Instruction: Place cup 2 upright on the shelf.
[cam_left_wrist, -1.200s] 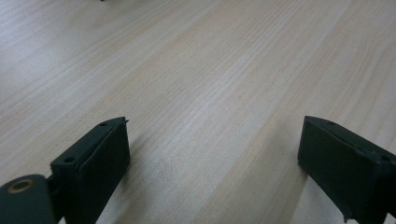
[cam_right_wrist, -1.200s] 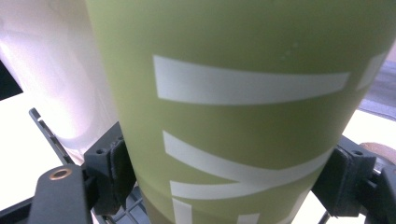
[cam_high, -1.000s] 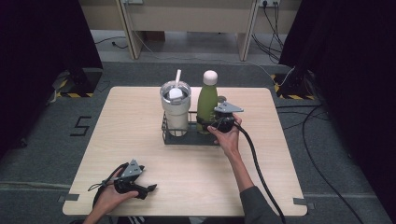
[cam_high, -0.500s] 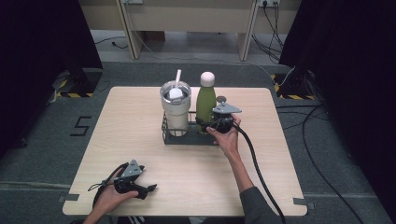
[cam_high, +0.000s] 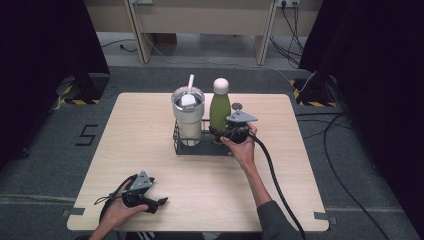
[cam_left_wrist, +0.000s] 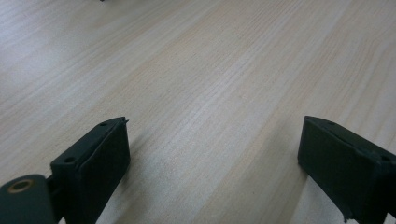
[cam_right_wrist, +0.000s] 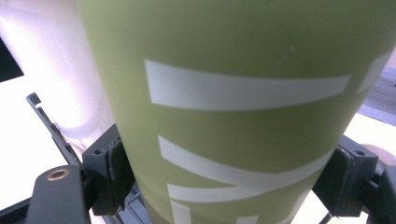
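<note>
With the right hand-held gripper (cam_high: 226, 134), its jaws just easing apart, barely clasping the green bottle (cam_high: 219, 111) in the black rack (cam_high: 200, 148), widen fully before backing straight off.

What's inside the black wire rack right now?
The black wire rack holds a steel tumbler with a white straw and a green bottle, gripped by the right tongs. The rack floor beneath them is hidden.

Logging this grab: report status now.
Right gripper jaws on green bottle, just easing open. Left gripper open, resting on table. Bottle in rack beside tumbler.
</note>
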